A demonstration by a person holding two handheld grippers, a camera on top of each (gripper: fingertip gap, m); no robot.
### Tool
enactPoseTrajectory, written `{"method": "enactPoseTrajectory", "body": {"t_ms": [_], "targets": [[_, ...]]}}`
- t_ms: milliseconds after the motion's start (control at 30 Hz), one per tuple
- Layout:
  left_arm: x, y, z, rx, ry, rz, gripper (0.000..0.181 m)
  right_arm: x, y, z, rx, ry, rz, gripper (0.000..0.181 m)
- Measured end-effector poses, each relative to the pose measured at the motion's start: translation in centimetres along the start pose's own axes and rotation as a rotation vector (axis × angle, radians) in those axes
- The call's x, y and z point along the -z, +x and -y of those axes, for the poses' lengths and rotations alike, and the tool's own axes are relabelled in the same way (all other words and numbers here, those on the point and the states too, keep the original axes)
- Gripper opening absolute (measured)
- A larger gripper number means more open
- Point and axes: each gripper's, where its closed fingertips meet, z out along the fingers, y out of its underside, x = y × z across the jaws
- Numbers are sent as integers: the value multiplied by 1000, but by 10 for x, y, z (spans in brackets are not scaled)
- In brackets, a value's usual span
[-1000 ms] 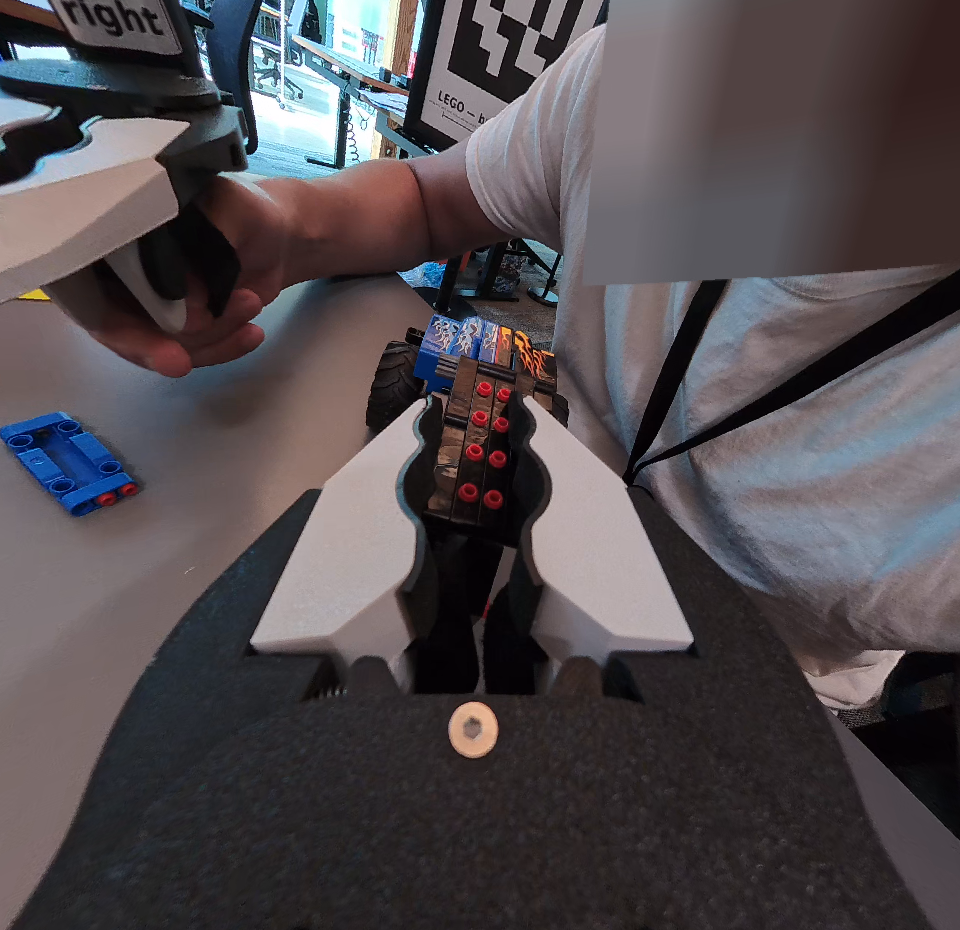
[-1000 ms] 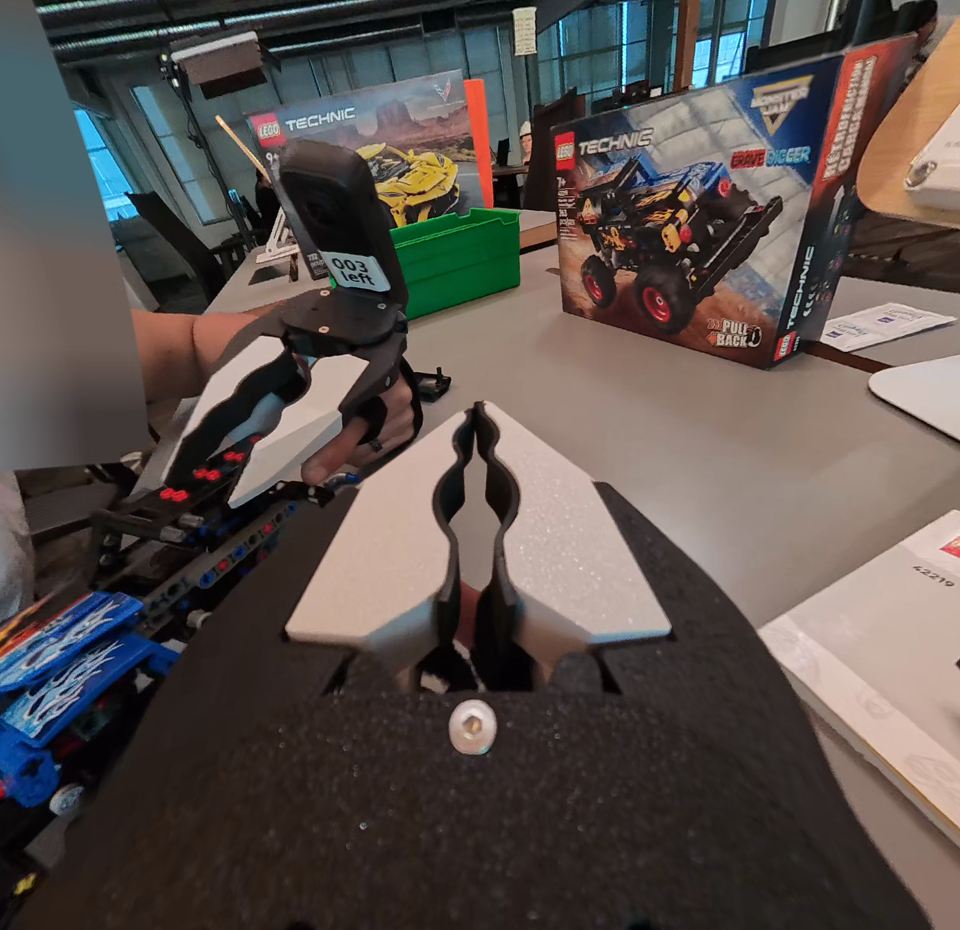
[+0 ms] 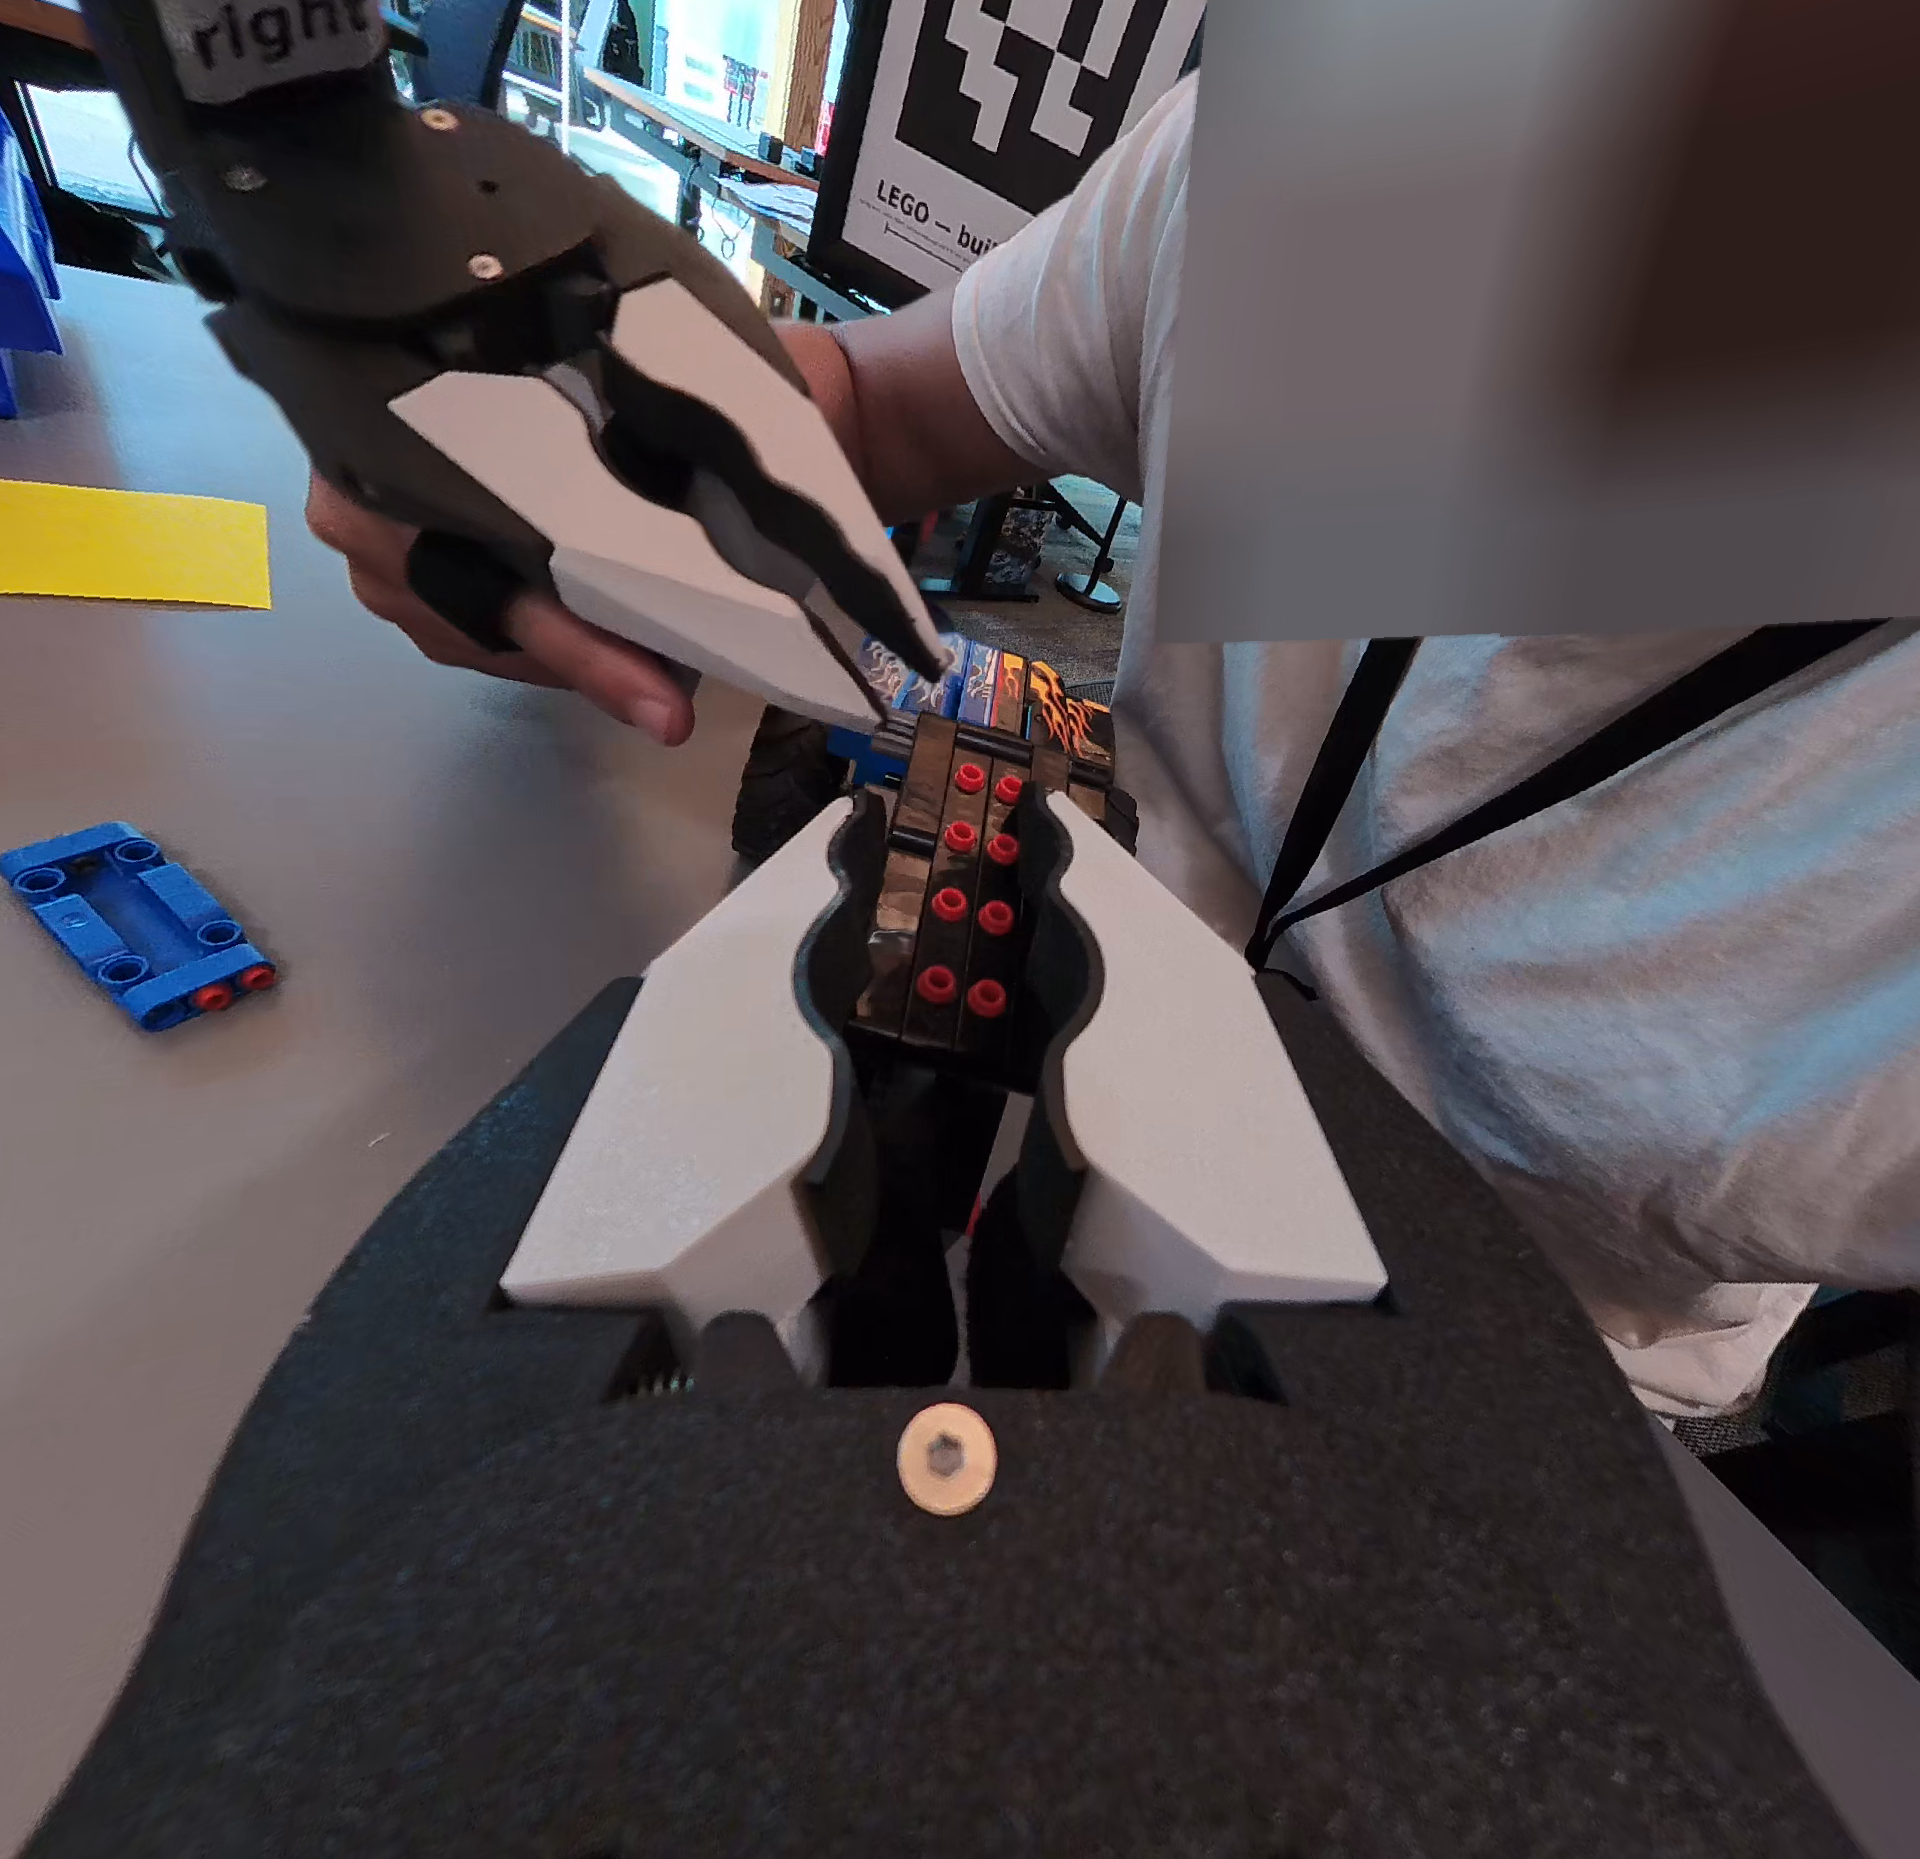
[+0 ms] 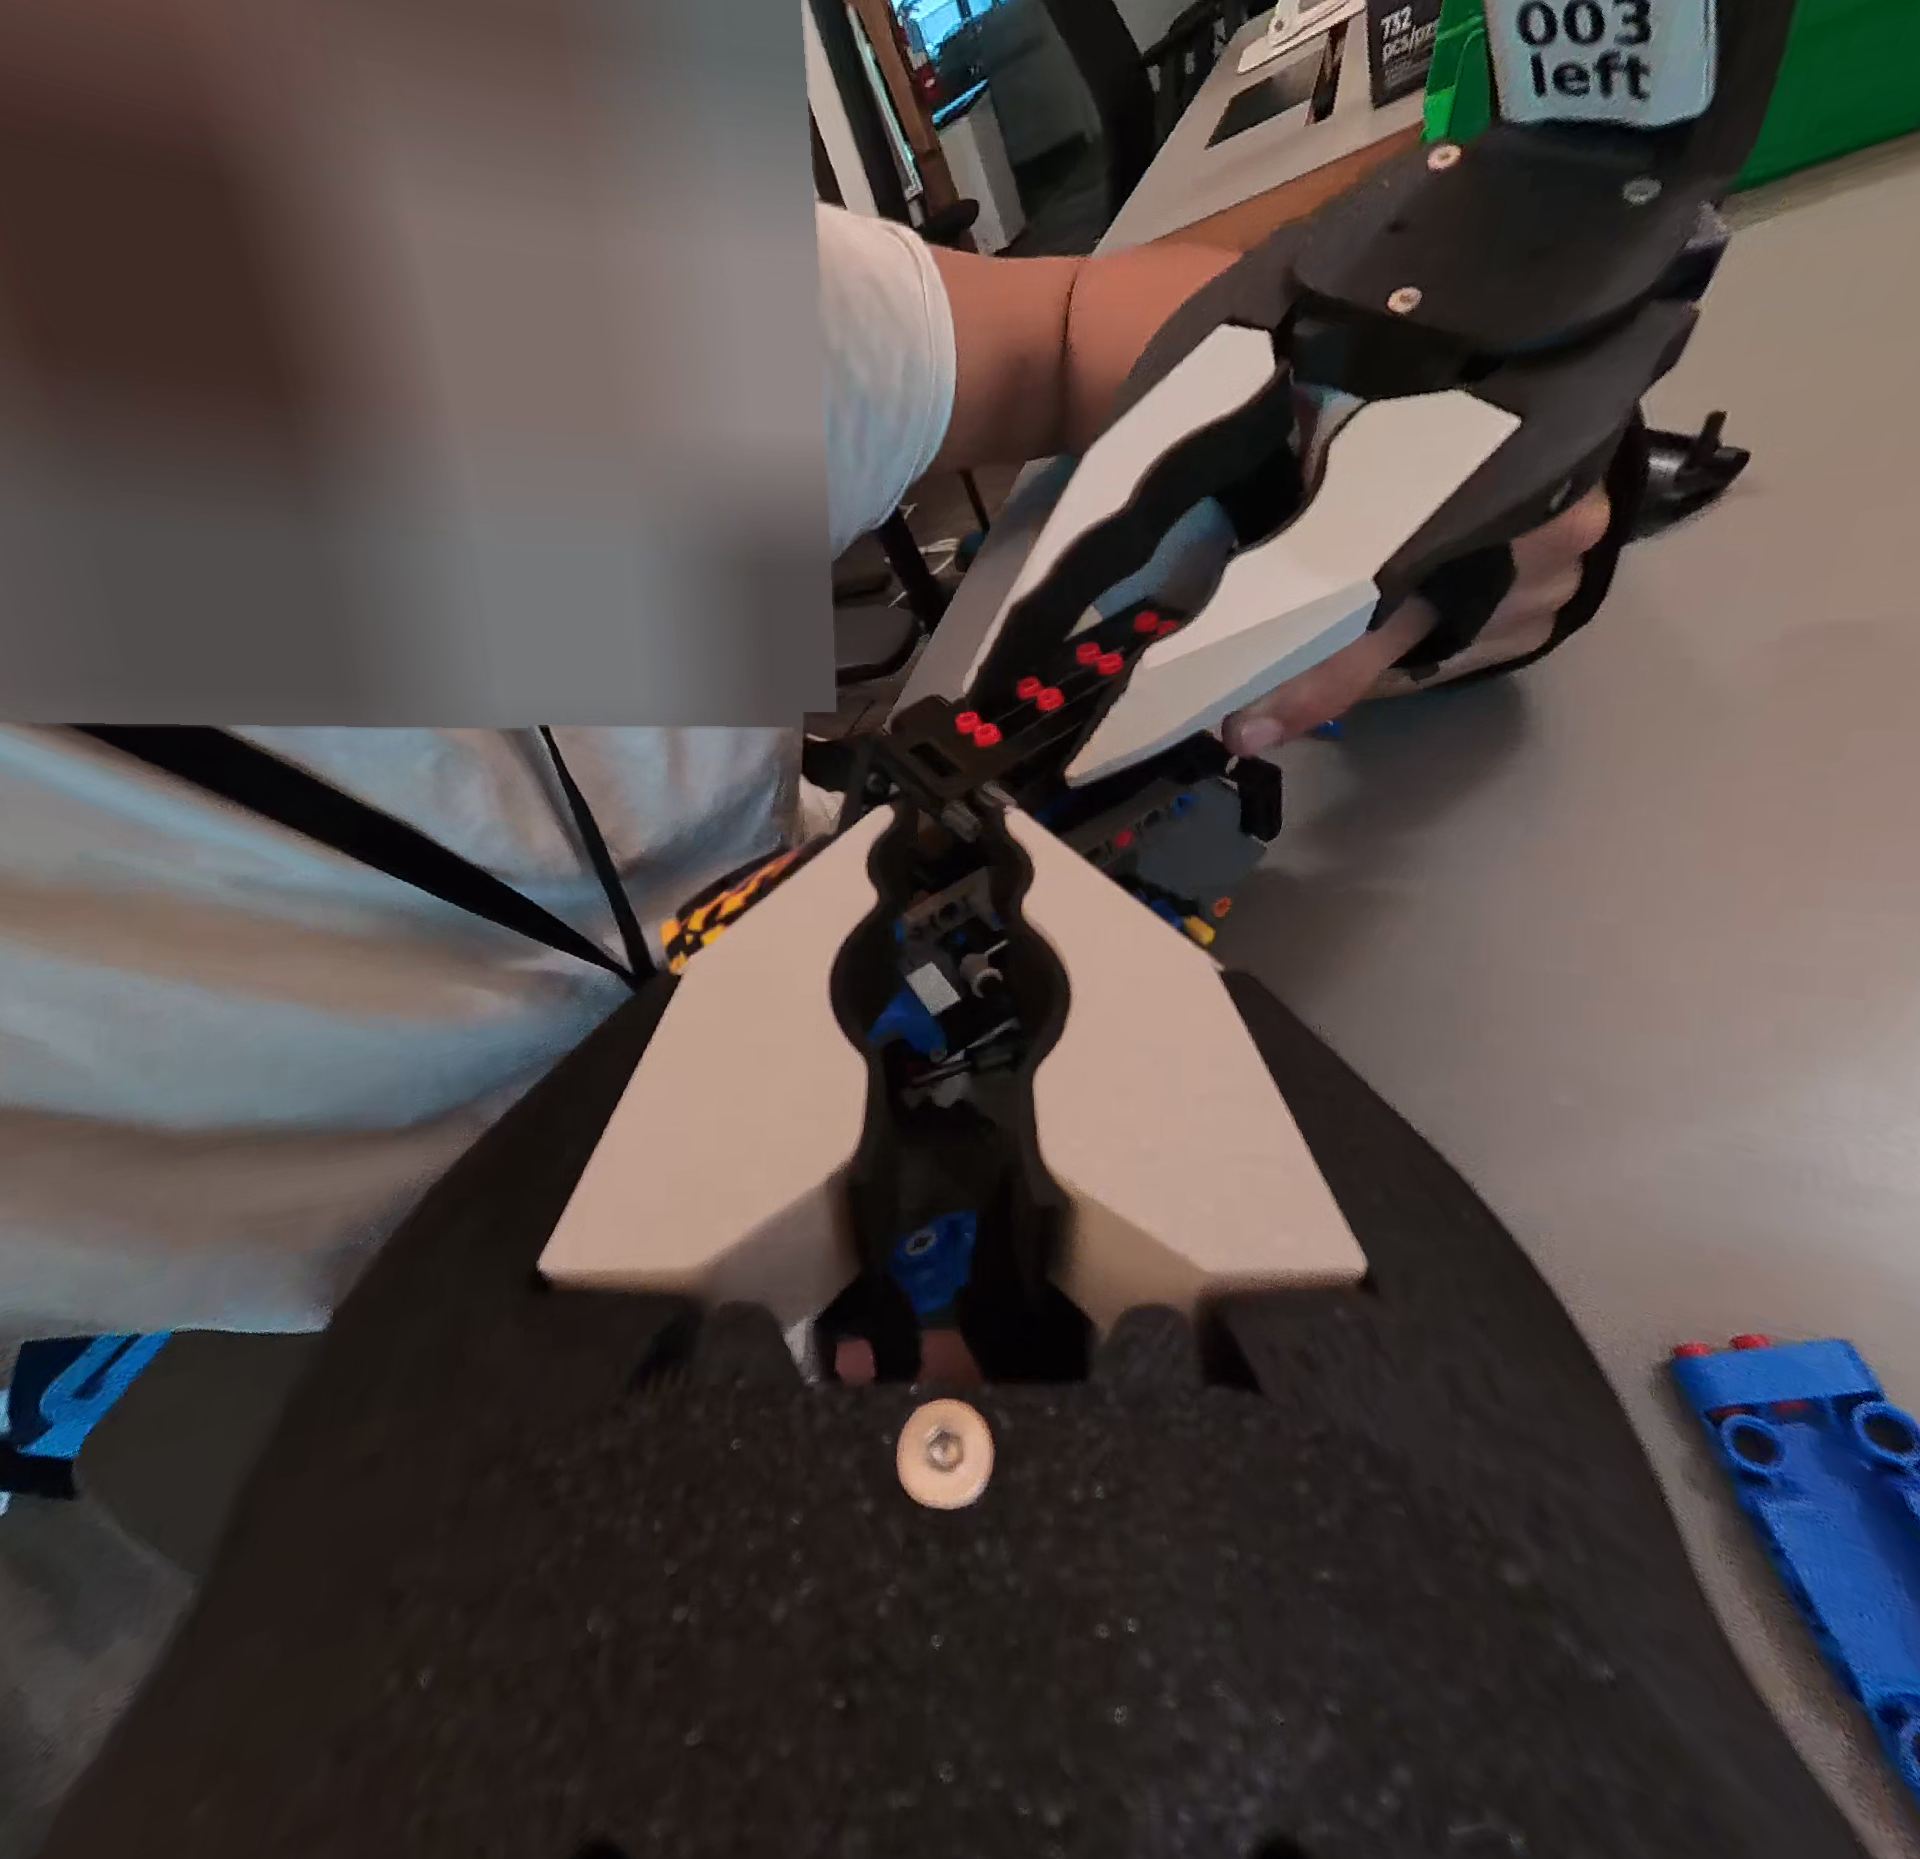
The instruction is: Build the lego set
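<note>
Left gripper [image 3: 940, 822] pinches the toy truck's black red-pinned panel [image 3: 961, 910]; right gripper [image 4: 940, 822] nearly pressed together at the panel's end. Only the left view shows yellow paper [image 3: 130, 542].

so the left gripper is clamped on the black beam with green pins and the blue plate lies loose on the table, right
Not quite: the pins are red, as the left wrist view shows. The left gripper is clamped on the black beam, and the blue plate lies loose on the table.

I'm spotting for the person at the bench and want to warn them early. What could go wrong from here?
The left gripper clamps the black beam with red pins on the toy truck, and the right gripper sits tip to tip with it: the fingers may collide or pop pieces loose. The truck looks close to the table edge near the person's torso and could slide off.
</note>
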Motion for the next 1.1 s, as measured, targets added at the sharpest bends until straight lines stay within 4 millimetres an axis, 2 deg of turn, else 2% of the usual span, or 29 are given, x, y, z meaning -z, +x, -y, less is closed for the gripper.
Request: {"method": "enactPoseTrajectory", "body": {"t_ms": [100, 167, 433, 933, 1033, 1100], "targets": [[0, 0, 0, -2, 0, 1, 25, 0, 4, -6, 18, -24, -8, 8], [0, 0, 0, -2, -1, -1, 25, -2, 0, -2, 18, 0, 7, 9], [0, 2, -1, -14, -4, -2, 26, -5, 1, -5, 64, -23, -17, 5], [0, 1, -1, -4, 0, 3, 25, 0, 2, -5, 167, -53, -41, 0], [0, 1, -1, -4, -1, 2, 26, 3, -2, -2, 95, -22, 9, 0], [0, 1, -1, -5, -1, 2, 25, 6, 4, 3, 33, 12, -4, 11]]}}
